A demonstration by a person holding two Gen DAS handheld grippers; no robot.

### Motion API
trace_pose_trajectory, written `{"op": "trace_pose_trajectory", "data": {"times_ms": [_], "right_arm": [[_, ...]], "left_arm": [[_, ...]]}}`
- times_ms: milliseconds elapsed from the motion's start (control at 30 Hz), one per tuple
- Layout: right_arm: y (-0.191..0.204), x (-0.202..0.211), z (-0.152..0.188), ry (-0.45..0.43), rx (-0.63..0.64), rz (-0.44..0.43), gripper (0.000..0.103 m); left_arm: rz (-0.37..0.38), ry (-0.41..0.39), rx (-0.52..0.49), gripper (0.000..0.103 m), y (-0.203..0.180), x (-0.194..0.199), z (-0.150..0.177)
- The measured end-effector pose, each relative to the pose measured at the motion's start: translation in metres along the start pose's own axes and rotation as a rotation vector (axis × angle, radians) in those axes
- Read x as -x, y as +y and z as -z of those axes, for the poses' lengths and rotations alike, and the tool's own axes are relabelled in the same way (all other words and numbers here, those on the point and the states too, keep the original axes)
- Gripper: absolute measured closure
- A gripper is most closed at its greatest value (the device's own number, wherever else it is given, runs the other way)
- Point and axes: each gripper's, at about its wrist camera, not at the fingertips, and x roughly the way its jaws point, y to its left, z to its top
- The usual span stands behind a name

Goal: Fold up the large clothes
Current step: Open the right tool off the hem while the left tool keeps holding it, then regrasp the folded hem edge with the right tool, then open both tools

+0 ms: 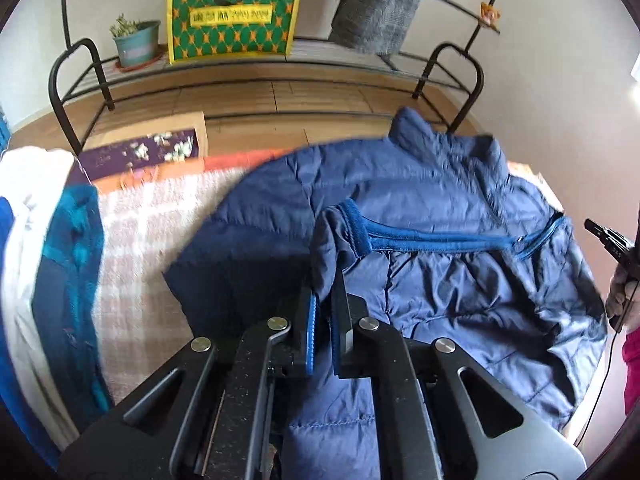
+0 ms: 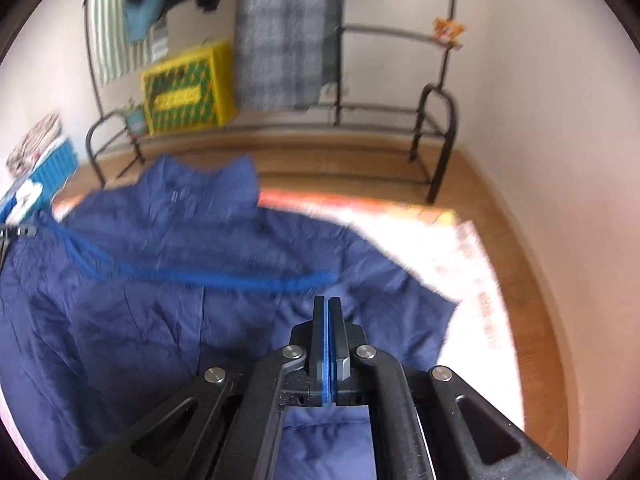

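Navy jacket (image 1: 420, 208) lies spread on the bed's blanket (image 1: 160, 220); my left gripper (image 1: 323, 300) pinches its cuff; my right gripper (image 2: 328, 312) is closed on nothing visible; next, I judge, carry the sleeve across the body.

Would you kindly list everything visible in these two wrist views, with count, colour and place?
jacket: one, navy, padded, spread on the bed
blanket: one, pink-and-white check, under the jacket
clothes pile: several, white, teal and blue, at left edge
rack: one, black metal, on the wooden floor behind
plant pot: one, teal, on the rack
bag: one, green and yellow, on the rack
grey garment: one, hanging on the rack
left gripper: black, shut on a jacket fold
right gripper: black, shut; whether it pinches fabric is unclear
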Motion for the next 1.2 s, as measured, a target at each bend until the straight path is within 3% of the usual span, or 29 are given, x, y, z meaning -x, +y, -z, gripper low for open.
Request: {"op": "trace_pose_trajectory", "data": {"times_ms": [33,100,167,200,233,433,467,500,533,600,800,1033,1200], "right_arm": [[-0.006,0.002,-0.006,-0.007,-0.018,-0.004,0.103],[-0.018,-0.002,-0.013,0.021,-0.059,-0.100,0.103],[-0.023,-0.015,-0.016,0.076,-0.090,-0.120,0.068],[-0.023,-0.024,-0.017,0.091,-0.090,-0.101,0.040],[-0.023,-0.033,-0.016,0.098,-0.083,-0.085,0.037],[-0.015,-0.079,-0.013,0.166,-0.102,-0.163,0.041],[-0.010,-0.083,-0.010,0.170,-0.099,-0.187,0.050],[-0.006,-0.087,-0.007,0.180,-0.095,-0.189,0.082],[0.000,-0.089,-0.005,0.195,-0.078,-0.163,0.097],[0.013,-0.082,0.000,0.171,-0.001,-0.101,0.103],[-0.004,-0.040,-0.027,0.007,-0.040,0.006,0.103],[-0.009,-0.070,-0.055,0.034,-0.004,0.137,0.103],[-0.008,-0.108,-0.056,0.077,0.016,0.207,0.103]], "left_arm": [[-0.002,-0.018,-0.002,0.100,0.000,0.004,-0.005],[-0.004,-0.036,-0.026,0.100,-0.004,0.008,-0.013],[-0.011,-0.032,-0.032,0.100,-0.006,0.004,-0.017],[-0.014,-0.026,-0.033,0.100,-0.006,0.001,-0.017],[-0.020,-0.018,-0.034,0.100,-0.006,-0.004,-0.017],[-0.034,0.005,-0.035,0.100,-0.004,-0.023,-0.012],[-0.038,0.006,-0.038,0.100,-0.004,-0.025,-0.012],[-0.041,0.007,-0.037,0.100,-0.003,-0.026,-0.011],[-0.045,0.010,-0.035,0.100,-0.003,-0.028,-0.011],[-0.050,0.007,-0.040,0.100,-0.003,-0.027,-0.010],[-0.050,-0.057,-0.061,0.100,-0.006,-0.012,-0.028],[-0.071,-0.085,-0.025,0.100,-0.007,-0.038,-0.066],[-0.134,-0.053,-0.037,0.100,-0.006,-0.079,-0.078]]}}
